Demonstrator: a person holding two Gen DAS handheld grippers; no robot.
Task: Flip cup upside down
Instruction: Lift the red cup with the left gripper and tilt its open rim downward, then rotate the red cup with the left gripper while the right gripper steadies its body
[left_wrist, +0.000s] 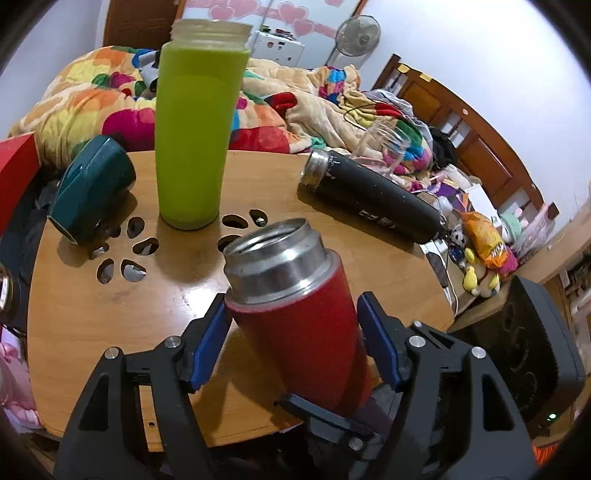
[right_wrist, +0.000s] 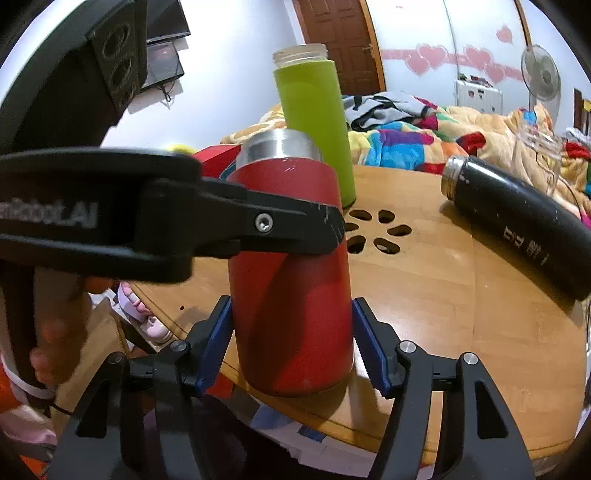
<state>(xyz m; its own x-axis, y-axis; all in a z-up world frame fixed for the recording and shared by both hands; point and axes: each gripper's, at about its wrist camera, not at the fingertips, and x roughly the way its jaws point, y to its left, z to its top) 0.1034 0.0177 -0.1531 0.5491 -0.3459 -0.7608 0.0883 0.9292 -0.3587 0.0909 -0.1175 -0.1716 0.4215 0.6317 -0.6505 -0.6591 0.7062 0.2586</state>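
A red flask cup with a steel neck (left_wrist: 295, 317) (right_wrist: 288, 280) is held mouth-up over the near edge of the round wooden table (left_wrist: 110, 314) (right_wrist: 443, 295). My left gripper (left_wrist: 293, 325) has its blue pads against both sides of the cup's upper body; in the right wrist view it shows as a black finger (right_wrist: 295, 225) across the cup. My right gripper (right_wrist: 291, 332) straddles the cup's lower body, pads touching or almost touching its sides. The cup's base seems to hang just above the table edge.
A tall green bottle (left_wrist: 197, 129) (right_wrist: 314, 122) stands upright behind the table's flower-shaped holes (left_wrist: 129, 251). A black flask (left_wrist: 369, 192) (right_wrist: 517, 221) lies on its side at right, with a clear glass (left_wrist: 384, 144) behind it. A dark green mug (left_wrist: 92, 188) lies at left. A bed with colourful blankets lies beyond.
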